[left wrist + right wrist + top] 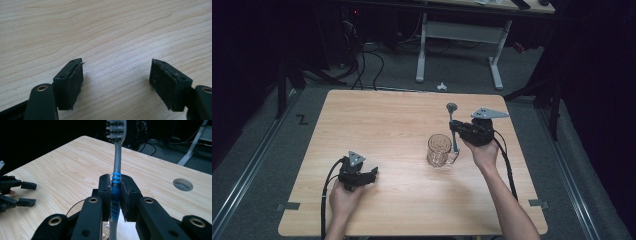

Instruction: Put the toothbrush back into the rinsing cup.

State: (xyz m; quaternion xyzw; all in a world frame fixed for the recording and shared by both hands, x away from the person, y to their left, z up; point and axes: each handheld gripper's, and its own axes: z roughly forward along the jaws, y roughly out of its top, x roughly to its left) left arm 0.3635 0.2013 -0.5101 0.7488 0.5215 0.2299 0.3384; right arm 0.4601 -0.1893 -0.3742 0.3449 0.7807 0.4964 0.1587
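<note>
My right gripper (460, 131) is shut on a grey toothbrush (453, 125) with blue grip rings. It holds the brush upright with the bristle head (115, 129) on top. In the right gripper view both pads (106, 187) press on the blue part of the toothbrush handle (115, 192), with the right gripper (116, 178) above the table. A clear glass mug (439, 150) stands just left of the brush's lower end. I cannot tell whether that end is inside the mug. My left gripper (373, 175) rests low at the front left. Its jaws stand wide apart with bare wood between them, so the left gripper (116, 62) is open.
The light wooden table (382, 120) has a round cable hole (183, 184) near its far edge. Beyond the table are a dark floor, cables and a white desk frame (459, 32). The left gripper (23, 192) also shows at the left of the right gripper view.
</note>
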